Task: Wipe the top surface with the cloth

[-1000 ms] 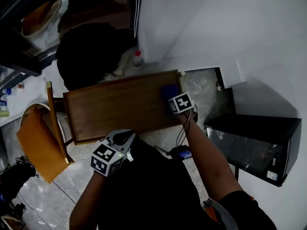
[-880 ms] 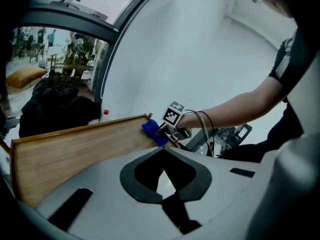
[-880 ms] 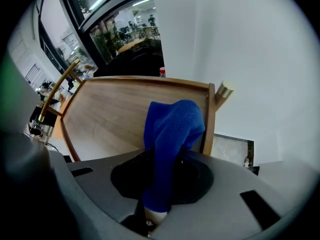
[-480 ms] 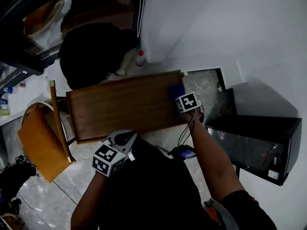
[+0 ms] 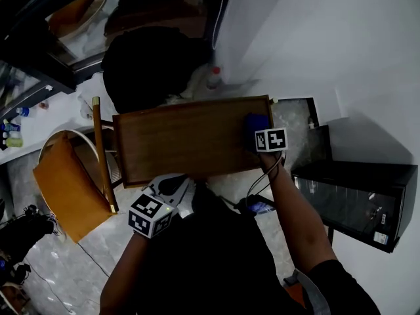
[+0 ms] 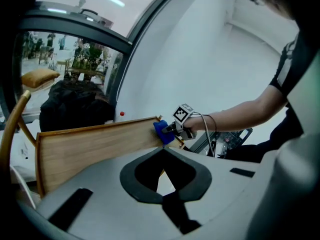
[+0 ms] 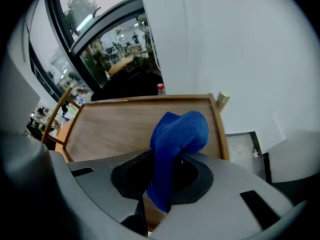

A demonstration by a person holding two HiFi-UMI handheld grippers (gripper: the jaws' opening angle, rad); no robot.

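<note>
The wooden table top lies across the middle of the head view. My right gripper is over its right end, shut on the blue cloth, which rests on the wood near the right rim. In the right gripper view the cloth bulges out of the shut jaws of the right gripper above the table top. My left gripper hovers at the near edge, shut and holding nothing. The left gripper looks along the table top toward the cloth.
A chair with an orange seat stands left of the table. A black glass-fronted box sits to the right on the floor. A red-capped bottle and a dark bag are behind the table by the white wall.
The whole scene has slid right in the head view. The right gripper still holds the cloth at the table's right end. The left gripper stays at the near edge.
</note>
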